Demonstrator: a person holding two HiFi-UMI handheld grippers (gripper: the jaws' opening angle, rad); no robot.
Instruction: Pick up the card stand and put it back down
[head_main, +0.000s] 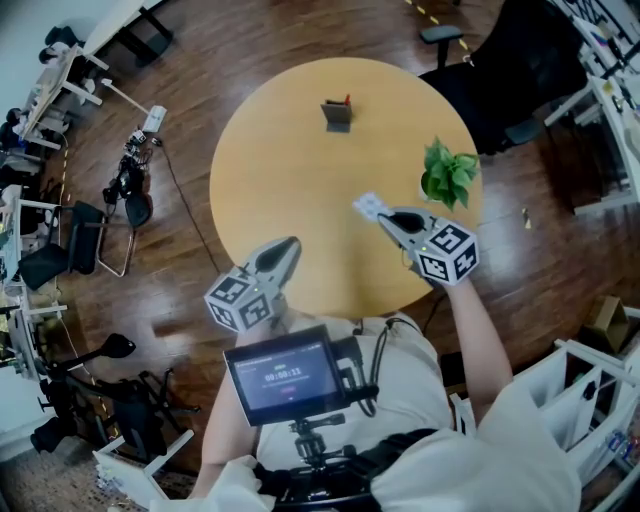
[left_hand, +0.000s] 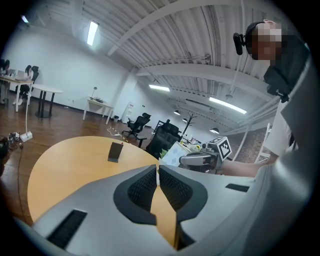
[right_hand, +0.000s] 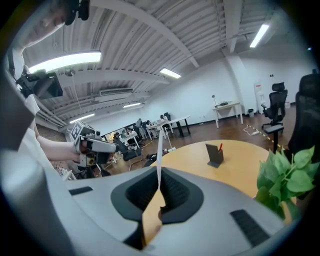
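Observation:
The card stand (head_main: 337, 114), a small dark grey holder with a red bit at its top, stands on the far part of the round wooden table (head_main: 270, 160). It also shows as the card stand (left_hand: 115, 151) and the card stand (right_hand: 215, 155). My right gripper (head_main: 383, 214) hangs over the table's near right part, shut on a white card (head_main: 368, 207). In the right gripper view that card (right_hand: 159, 150) shows edge-on between the pads. My left gripper (head_main: 290, 243) is over the table's near edge, shut and empty.
A potted green plant (head_main: 447, 175) stands on the table's right side, just beyond my right gripper, and shows as the plant (right_hand: 287, 180) too. Office chairs (head_main: 500, 60) stand behind the table. Cables and gear (head_main: 130, 180) lie on the floor at left.

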